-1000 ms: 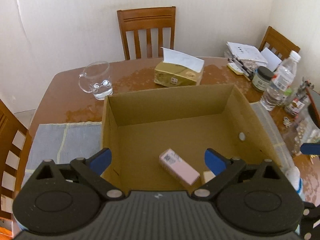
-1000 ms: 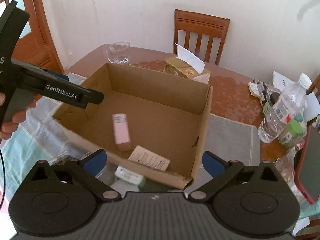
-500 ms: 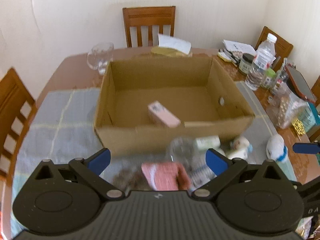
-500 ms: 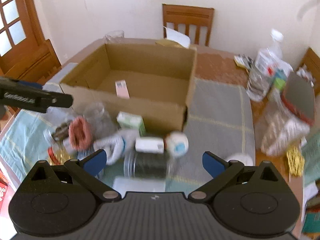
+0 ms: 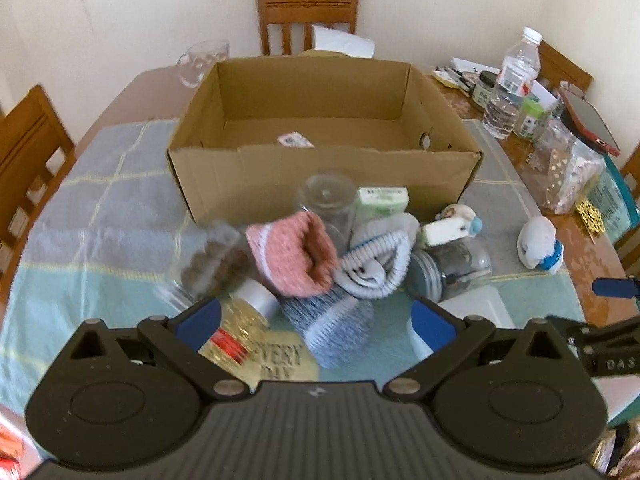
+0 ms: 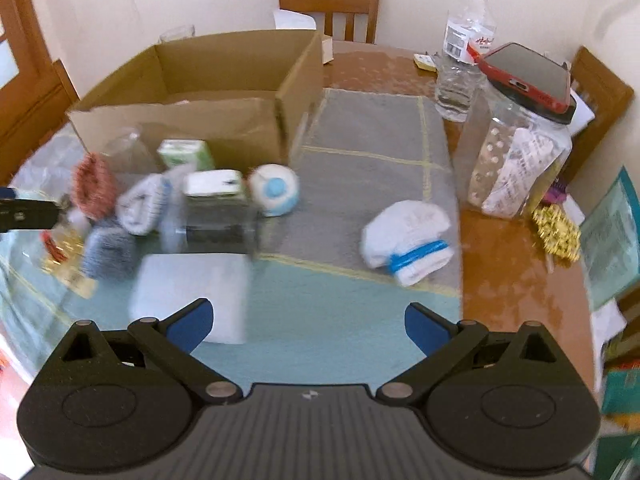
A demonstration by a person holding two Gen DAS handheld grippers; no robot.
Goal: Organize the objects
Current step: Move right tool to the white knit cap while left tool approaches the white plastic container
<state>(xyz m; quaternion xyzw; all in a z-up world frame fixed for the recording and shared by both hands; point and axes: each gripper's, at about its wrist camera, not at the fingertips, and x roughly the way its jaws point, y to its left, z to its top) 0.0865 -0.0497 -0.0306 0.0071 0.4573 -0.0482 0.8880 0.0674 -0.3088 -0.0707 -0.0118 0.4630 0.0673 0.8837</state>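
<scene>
An open cardboard box (image 5: 320, 184) (image 6: 192, 116) stands on the tablecloth with a small pink packet (image 5: 295, 140) inside. In front of it lies a pile: a pink knit sock (image 5: 294, 252), a grey-blue sock (image 5: 336, 320), a white striped sock (image 5: 376, 264), a clear jar (image 5: 326, 204), a green carton (image 5: 382, 200) and an oil bottle (image 5: 240, 328). My left gripper (image 5: 316, 324) hangs open above the pile. My right gripper (image 6: 308, 324) is open and empty over the cloth, near a white pad (image 6: 192, 292) and a white-and-blue sock (image 6: 408, 236).
A water bottle (image 6: 460, 60), a plastic jar (image 6: 516, 160) with a red phone (image 6: 524, 76) on top, and clutter fill the table's right side. A glass mug (image 5: 200, 62) and tissue box (image 5: 340, 42) stand behind the box. Wooden chairs (image 5: 306, 16) ring the table.
Both grippers have pulled back and down from above the box toward the table's near edge. The pile in front of the box has come into view. Both jaws stay open.
</scene>
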